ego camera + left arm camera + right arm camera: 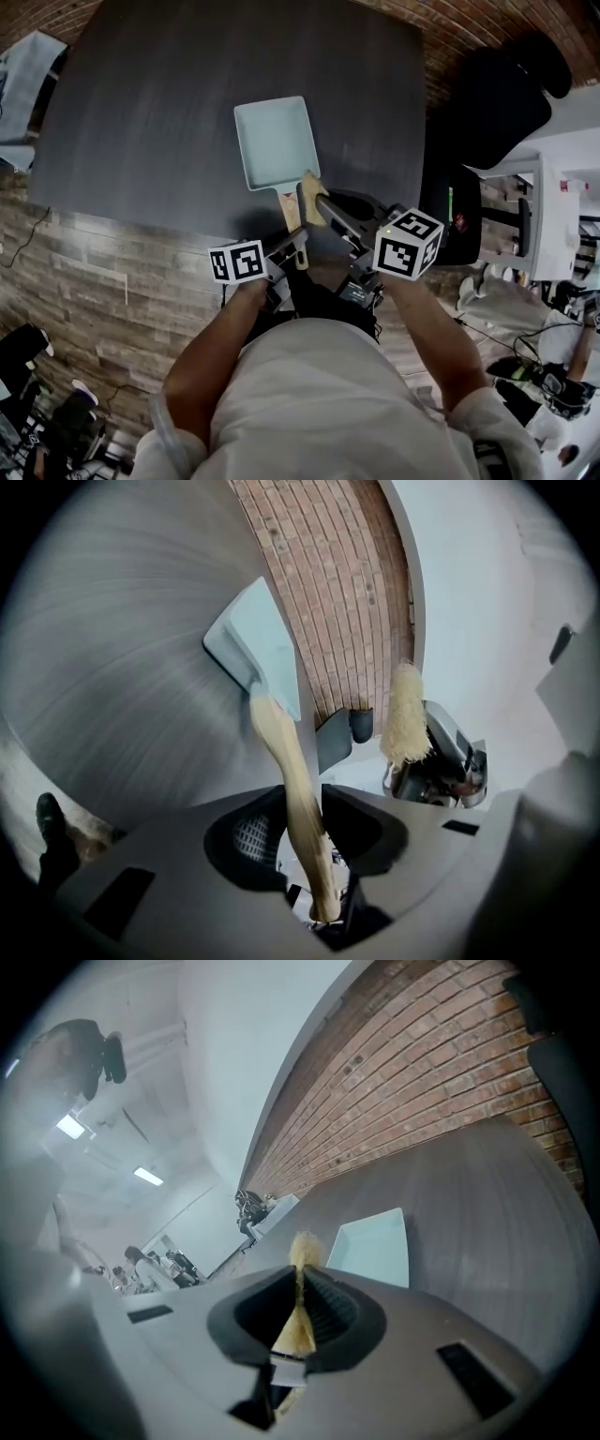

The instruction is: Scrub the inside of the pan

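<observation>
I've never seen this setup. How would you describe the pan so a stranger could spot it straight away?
Look at the big dark table by the brick wall. Near its front edge lies the pan, a shallow pale-blue rectangle whose wooden handle sits between the left gripper's jaws. Nothing else on the table is pale blue; the beige brush beside it is fluffy.

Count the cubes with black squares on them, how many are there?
2. The left cube sits beside the pan's wooden handle; the right cube sits just past the brush. No others seem hidden.
</observation>
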{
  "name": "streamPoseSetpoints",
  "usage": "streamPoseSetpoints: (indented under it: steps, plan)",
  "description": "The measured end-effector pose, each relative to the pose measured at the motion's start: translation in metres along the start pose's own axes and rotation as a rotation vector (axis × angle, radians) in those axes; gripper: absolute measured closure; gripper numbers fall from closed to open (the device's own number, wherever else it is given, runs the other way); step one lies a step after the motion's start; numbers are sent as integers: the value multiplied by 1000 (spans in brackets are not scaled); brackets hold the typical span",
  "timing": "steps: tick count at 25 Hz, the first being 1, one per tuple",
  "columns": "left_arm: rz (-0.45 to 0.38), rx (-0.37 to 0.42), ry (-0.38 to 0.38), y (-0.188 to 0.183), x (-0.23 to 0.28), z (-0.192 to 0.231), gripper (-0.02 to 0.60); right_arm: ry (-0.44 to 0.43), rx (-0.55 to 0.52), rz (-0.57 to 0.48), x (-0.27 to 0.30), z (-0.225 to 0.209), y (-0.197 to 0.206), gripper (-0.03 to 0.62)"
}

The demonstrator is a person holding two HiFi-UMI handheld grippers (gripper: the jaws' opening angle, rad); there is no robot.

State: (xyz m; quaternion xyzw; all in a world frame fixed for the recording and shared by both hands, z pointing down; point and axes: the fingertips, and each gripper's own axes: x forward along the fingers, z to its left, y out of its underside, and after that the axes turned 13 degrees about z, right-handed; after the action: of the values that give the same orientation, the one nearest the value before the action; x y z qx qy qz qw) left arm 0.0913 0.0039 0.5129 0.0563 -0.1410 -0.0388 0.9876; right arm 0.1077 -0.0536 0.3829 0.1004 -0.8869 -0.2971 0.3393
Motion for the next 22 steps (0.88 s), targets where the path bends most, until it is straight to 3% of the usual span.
streamPoseSetpoints:
  steps: [10,18,22]
  plan:
    - [87,18,1,26,-15,-1,468,23,-109,115,59,-20,-21,563]
    - [123,38,-2,37,-23,0,468,163,-330,232,118,-42,-45,563]
    - [142,51,-18,40,-25,-1,466,298,-470,287,139,-59,-55,563]
